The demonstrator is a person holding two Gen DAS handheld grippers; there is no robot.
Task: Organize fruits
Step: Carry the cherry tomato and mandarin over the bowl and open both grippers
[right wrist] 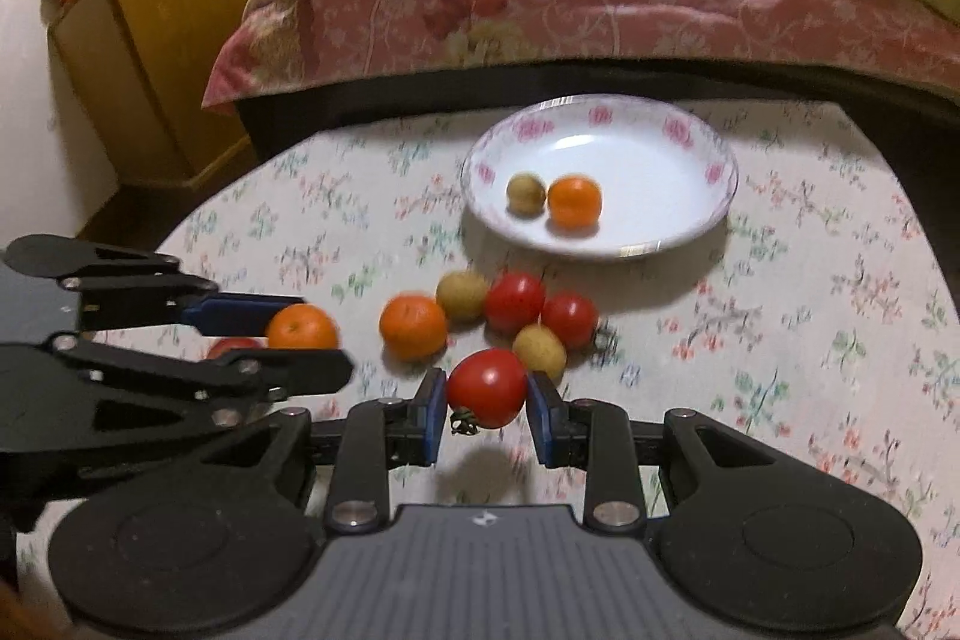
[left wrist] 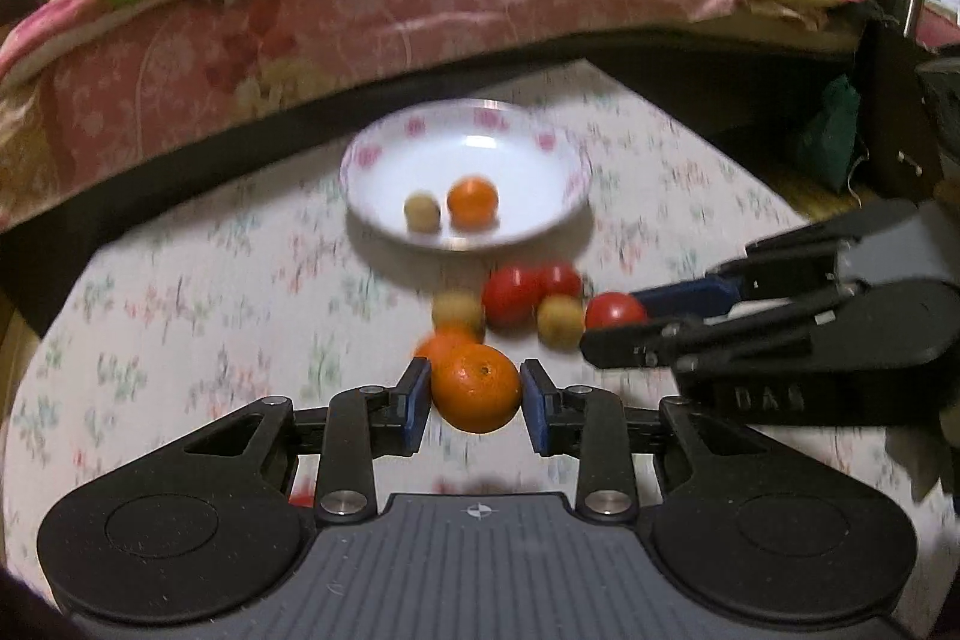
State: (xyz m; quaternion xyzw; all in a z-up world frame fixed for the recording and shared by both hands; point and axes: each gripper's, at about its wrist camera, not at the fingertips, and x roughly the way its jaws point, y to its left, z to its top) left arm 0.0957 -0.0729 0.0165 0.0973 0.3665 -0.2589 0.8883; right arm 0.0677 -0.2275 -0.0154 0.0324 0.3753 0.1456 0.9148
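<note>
Two fruits gripped, glossy orange [left wrist: 476,388], red stemmed tomato [right wrist: 487,387]

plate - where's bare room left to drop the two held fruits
Plate: its far and right parts are bare; a small orange and a tan fruit sit front-left. Crowded: the loose fruit cluster just in front of the plate.

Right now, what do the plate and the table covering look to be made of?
Plate: glossy white ceramic or melamine, judging by the bright sheen and printed pink flowers; which one is unclear. Table covering: matte floral cloth or vinyl, showing no glare.
</note>
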